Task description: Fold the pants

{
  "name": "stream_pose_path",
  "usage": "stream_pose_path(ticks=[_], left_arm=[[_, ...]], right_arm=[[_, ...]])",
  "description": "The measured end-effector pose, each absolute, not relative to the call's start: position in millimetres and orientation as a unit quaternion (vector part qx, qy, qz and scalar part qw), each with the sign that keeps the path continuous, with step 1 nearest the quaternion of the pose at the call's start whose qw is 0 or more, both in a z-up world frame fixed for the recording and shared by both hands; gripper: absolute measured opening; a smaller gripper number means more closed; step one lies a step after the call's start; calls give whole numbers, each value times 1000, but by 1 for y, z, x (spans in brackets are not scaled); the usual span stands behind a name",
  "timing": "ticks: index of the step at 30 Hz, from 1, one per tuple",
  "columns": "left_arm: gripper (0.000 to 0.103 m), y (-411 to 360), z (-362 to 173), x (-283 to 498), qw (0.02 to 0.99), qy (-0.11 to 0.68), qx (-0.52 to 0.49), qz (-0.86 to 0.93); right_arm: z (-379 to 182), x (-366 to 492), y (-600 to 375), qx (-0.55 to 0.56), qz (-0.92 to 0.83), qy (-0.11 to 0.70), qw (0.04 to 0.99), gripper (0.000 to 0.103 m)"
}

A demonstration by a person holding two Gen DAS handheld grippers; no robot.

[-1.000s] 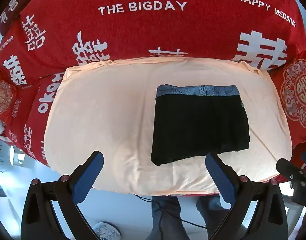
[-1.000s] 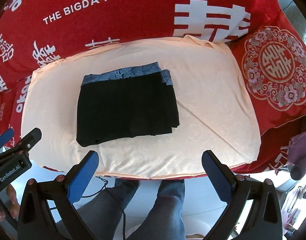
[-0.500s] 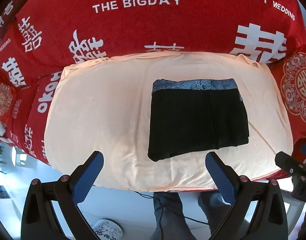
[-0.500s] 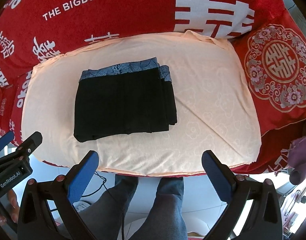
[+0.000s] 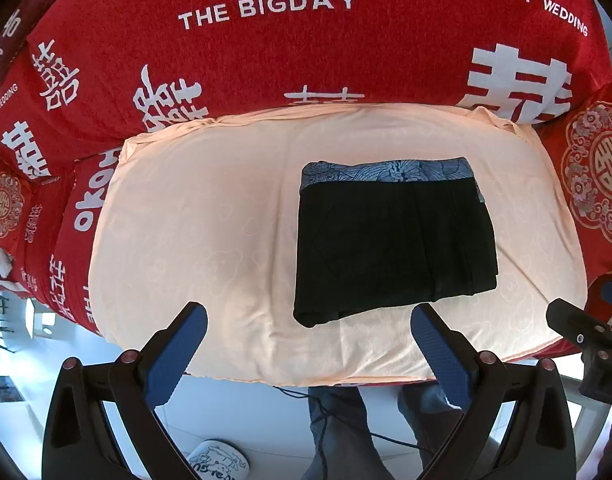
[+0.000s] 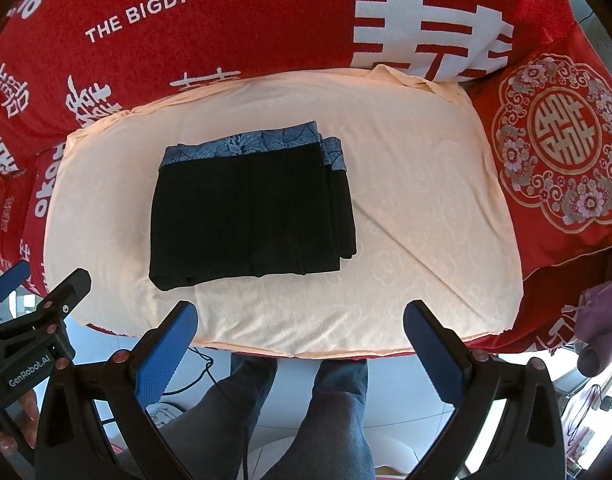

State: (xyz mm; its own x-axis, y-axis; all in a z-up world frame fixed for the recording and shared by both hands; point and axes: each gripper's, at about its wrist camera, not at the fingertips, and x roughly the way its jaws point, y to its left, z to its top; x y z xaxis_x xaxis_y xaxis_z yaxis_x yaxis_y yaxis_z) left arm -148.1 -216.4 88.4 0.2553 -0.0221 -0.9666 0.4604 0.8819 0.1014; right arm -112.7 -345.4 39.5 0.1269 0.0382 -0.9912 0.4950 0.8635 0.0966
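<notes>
Pants (image 5: 393, 240) folded on cushion (image 5: 210, 232), both tools (L (image 5: 306, 344), R (image 6: 300, 340)) agape

Both cameras look down and forward from above the near edge of the cushion (image 5: 194, 216), well back from it. The left view sits further left, the right view further right. Both share the cushion, pants (image 5: 389, 240) (image 6: 246, 212) and red cover (image 6: 234, 28).

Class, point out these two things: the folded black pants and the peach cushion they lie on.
Folded black pants (image 5: 393, 244), left wrist view, middle of the black fabric.
Peach cushion (image 6: 425, 216), right wrist view, bare top surface.
</notes>
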Motion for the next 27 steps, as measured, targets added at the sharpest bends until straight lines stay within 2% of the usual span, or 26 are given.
stream_pose_path(ticks=[27], left_arm=[[102,-216,86,-148,772,588,178,-164]], right_arm=[[40,-100,-338,159,-151,647,730,103]])
